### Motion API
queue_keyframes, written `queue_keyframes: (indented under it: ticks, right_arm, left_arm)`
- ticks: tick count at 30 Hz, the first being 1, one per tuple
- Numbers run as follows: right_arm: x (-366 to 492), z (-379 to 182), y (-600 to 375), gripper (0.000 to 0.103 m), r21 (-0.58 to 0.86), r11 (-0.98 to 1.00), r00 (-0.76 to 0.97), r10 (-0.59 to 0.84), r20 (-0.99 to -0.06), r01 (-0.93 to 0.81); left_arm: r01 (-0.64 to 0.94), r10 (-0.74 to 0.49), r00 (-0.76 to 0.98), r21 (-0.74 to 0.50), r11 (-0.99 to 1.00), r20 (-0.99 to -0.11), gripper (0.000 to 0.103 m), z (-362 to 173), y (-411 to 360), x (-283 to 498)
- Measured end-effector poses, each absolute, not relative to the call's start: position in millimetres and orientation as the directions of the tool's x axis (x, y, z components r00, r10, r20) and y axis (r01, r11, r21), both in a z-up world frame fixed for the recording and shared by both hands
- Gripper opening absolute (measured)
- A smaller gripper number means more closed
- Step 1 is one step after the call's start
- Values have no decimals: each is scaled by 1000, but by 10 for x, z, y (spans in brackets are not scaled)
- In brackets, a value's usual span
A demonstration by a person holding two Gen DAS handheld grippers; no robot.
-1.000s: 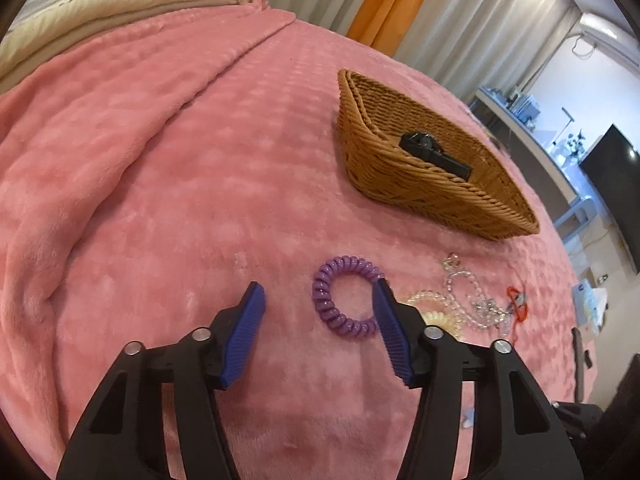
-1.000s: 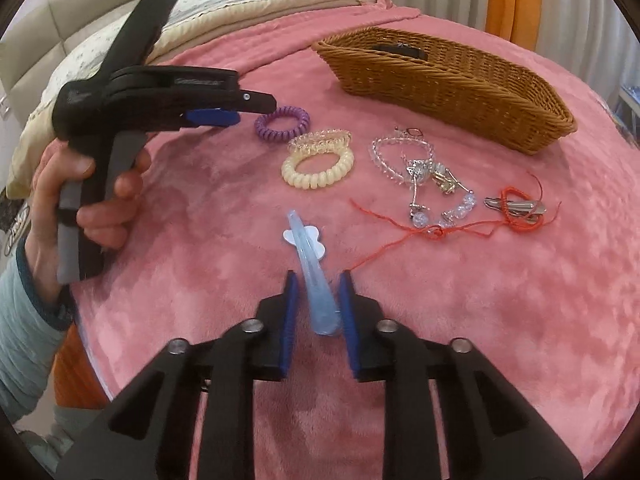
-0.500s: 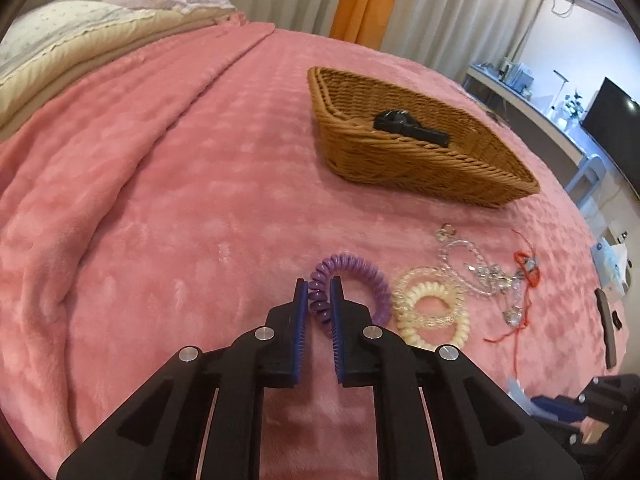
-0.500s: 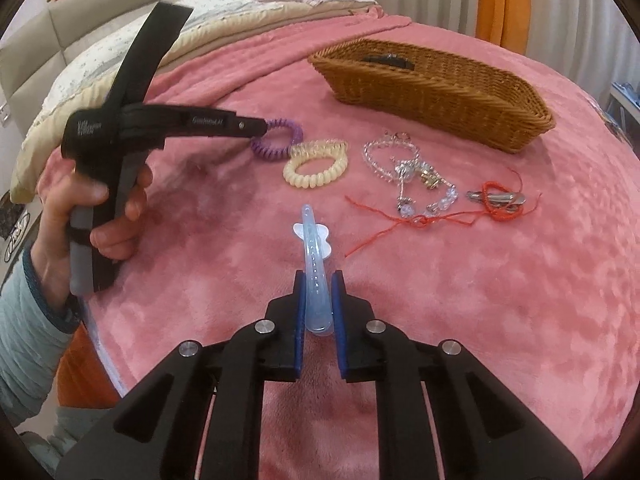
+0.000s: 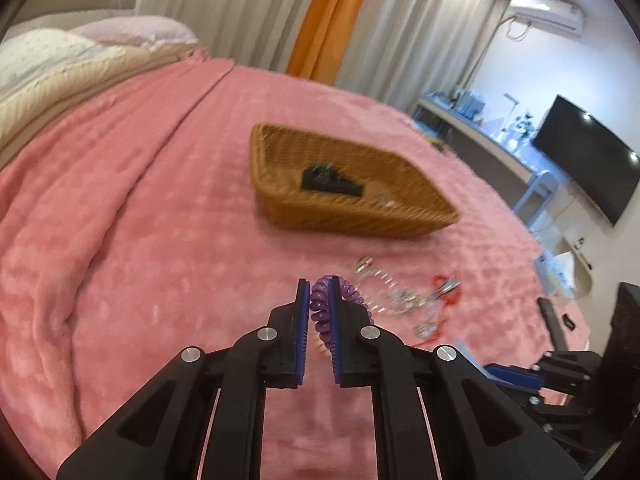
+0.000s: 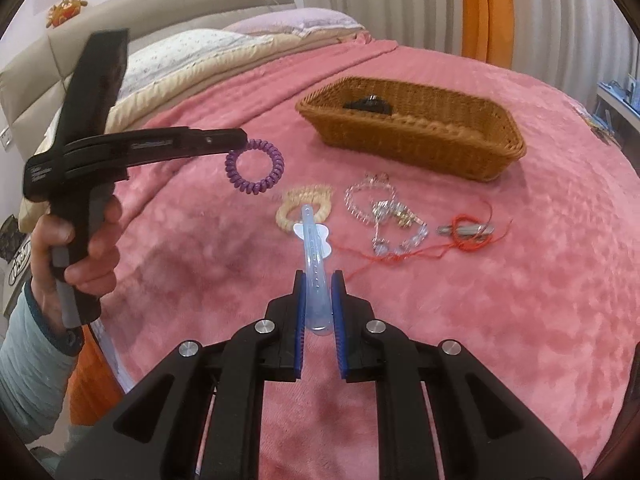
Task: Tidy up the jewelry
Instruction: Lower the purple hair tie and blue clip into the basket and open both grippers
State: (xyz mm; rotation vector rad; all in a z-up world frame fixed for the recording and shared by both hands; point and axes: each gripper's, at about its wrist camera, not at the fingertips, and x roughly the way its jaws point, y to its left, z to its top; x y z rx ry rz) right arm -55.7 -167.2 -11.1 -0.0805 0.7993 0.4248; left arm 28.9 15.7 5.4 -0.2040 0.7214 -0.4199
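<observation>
My left gripper [image 5: 319, 286] is shut on a purple spiral hair tie [image 5: 320, 304], which hangs clear of the pink blanket [image 6: 520, 280] in the right wrist view [image 6: 256, 168]. My right gripper [image 6: 318, 280] is shut on a pale blue hair clip [image 6: 314, 256] with a small flower, lifted and pointing forward. A wicker basket [image 6: 420, 136] stands further back on the bed [image 5: 348, 208] with a black clip [image 5: 330, 182] in it. Still lying on the blanket are cream spiral hair ties [image 6: 306, 204], a clear bead bracelet [image 6: 380, 208] and a metal clip tangled in red cord [image 6: 466, 232].
The bed's pillows and folded quilt [image 6: 192, 56] lie at the back left. A person's hand [image 6: 80, 248] grips the left tool's handle at the bed's near left edge. A desk and a dark screen [image 5: 588, 160] stand to the right past the bed.
My left gripper shut on the purple hair tie and lifted it off the blanket. My right gripper rose with the blue clip in it.
</observation>
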Motion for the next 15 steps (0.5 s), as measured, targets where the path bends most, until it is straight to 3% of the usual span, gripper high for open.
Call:
queue_keyframes:
  ticks: [7,15]
  right_arm:
    - [-296,289,-1850,11,95,932,700,328,-634,-351]
    - [556,685,-2096,11,110,960,772,273,-573,-258]
  left_arm:
    - [345,-463,733,-315,884,-499,7,565,-3,365]
    - [375,-476,765,-301,877,-434,7,975,-304,921]
